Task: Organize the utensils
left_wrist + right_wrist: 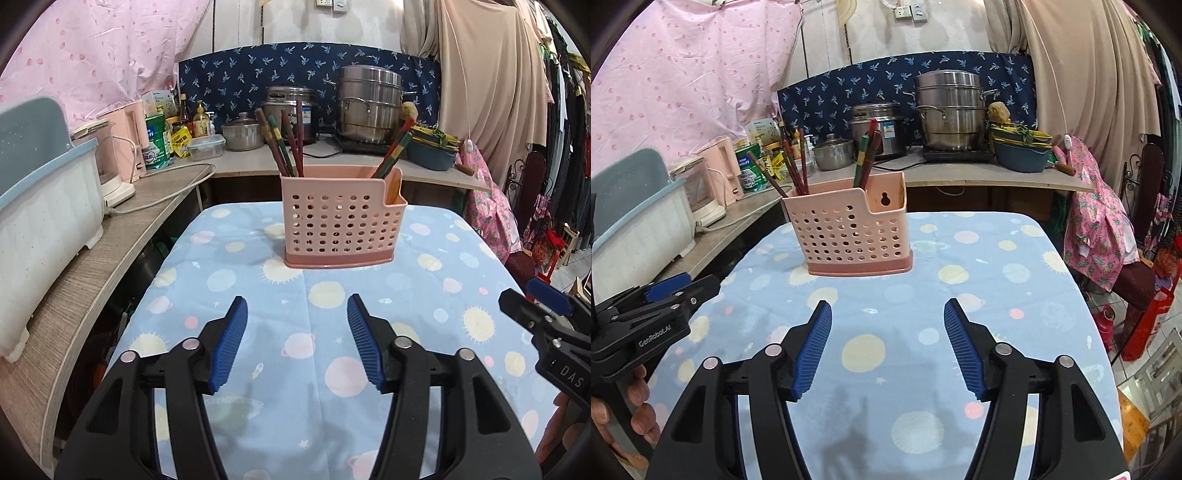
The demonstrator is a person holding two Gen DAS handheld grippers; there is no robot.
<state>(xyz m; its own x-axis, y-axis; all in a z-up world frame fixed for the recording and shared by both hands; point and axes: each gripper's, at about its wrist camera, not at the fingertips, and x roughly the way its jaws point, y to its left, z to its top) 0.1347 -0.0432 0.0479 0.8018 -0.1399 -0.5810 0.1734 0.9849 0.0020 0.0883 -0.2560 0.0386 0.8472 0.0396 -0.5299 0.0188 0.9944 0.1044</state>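
Left wrist view: my left gripper (297,306) is spread wide w/ nothing between the pads, low over the blue cloth table (424,266). Pink utensil holder (341,218) stands ahead near the far edge, chopsticks (284,142) upright inside. Right gripper (517,301) sits at the right edge.

Right wrist view: my right gripper (887,308) is spread, empty. Holder (849,232) is ahead-left; bare cloth lies to its right.

black gripper (297,343), ribbed blue pads (231,347)
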